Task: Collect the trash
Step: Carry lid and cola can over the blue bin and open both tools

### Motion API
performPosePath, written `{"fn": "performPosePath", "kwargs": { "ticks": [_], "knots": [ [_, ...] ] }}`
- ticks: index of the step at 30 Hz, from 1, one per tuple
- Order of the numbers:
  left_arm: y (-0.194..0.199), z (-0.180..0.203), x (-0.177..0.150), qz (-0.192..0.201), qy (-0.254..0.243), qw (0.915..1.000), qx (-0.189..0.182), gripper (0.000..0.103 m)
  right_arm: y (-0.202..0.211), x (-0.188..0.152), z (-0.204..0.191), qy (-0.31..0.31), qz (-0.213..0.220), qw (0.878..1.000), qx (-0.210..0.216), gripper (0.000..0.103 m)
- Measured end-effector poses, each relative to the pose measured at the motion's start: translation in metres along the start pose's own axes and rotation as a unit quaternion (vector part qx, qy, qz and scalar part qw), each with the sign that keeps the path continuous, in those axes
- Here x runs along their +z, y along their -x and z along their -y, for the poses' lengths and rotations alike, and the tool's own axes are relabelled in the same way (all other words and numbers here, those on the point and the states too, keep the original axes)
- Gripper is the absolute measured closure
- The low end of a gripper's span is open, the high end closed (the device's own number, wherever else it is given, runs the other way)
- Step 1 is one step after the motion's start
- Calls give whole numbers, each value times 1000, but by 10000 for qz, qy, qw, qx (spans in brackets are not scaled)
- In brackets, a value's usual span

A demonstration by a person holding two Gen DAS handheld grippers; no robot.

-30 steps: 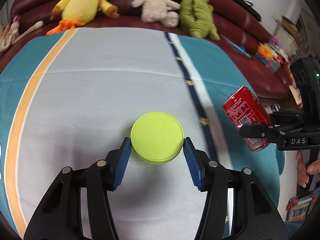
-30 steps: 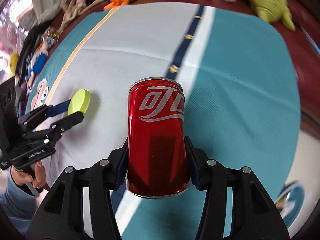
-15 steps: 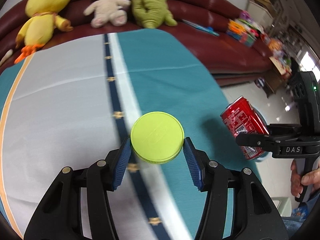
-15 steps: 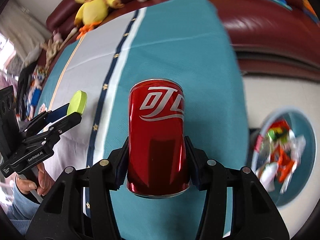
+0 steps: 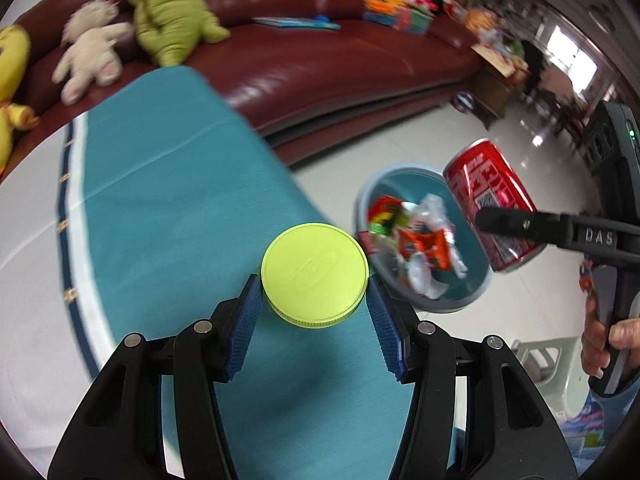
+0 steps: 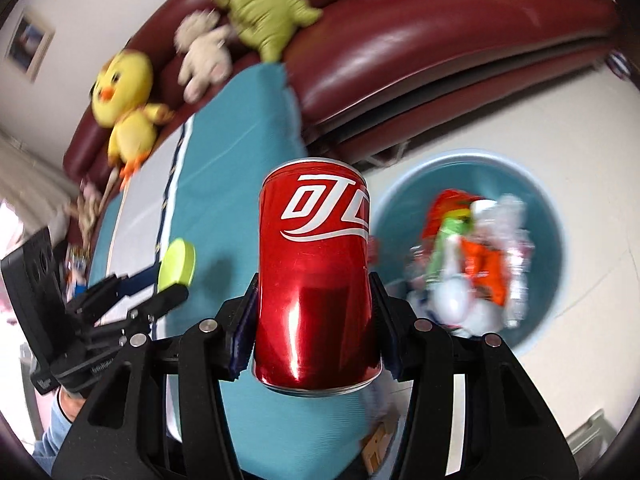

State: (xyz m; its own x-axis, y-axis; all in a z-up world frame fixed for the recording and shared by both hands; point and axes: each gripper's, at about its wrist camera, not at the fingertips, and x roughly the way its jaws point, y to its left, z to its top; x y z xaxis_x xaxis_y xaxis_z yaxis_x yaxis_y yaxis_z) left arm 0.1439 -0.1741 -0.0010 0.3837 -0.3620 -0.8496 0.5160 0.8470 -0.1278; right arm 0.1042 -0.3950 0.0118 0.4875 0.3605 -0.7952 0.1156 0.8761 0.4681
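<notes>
Each claw (image 5: 314, 308) is a black plastic frame with silver screw heads and ribbed blue finger pads (image 5: 244, 330). The right claw (image 6: 316, 312) carries white "DAS" lettering; bare-skinned fingers wrap its grey handle.

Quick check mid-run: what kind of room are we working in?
Most likely a home living room: a dark red leather sofa with plush toys on it, a cloth-covered table, and a trash bin on a tiled floor.

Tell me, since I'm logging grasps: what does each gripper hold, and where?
Left gripper pinches the green lid by its rim; right gripper clamps the red can around its lower sides.
</notes>
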Motion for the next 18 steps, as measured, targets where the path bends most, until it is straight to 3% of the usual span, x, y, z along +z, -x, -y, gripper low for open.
{"fn": "performPosePath", "kwargs": {
  "ticks": [8, 18],
  "knots": [
    [-36, 58, 24, -223, -456, 9985, -182, 48, 17, 1, 64, -563, 277, 9979, -170, 55],
    [-74, 92, 37, -480, -690, 9959, -333, 48, 18, 0, 101, -886, 347, 9950, -288, 54]
  ]
}}
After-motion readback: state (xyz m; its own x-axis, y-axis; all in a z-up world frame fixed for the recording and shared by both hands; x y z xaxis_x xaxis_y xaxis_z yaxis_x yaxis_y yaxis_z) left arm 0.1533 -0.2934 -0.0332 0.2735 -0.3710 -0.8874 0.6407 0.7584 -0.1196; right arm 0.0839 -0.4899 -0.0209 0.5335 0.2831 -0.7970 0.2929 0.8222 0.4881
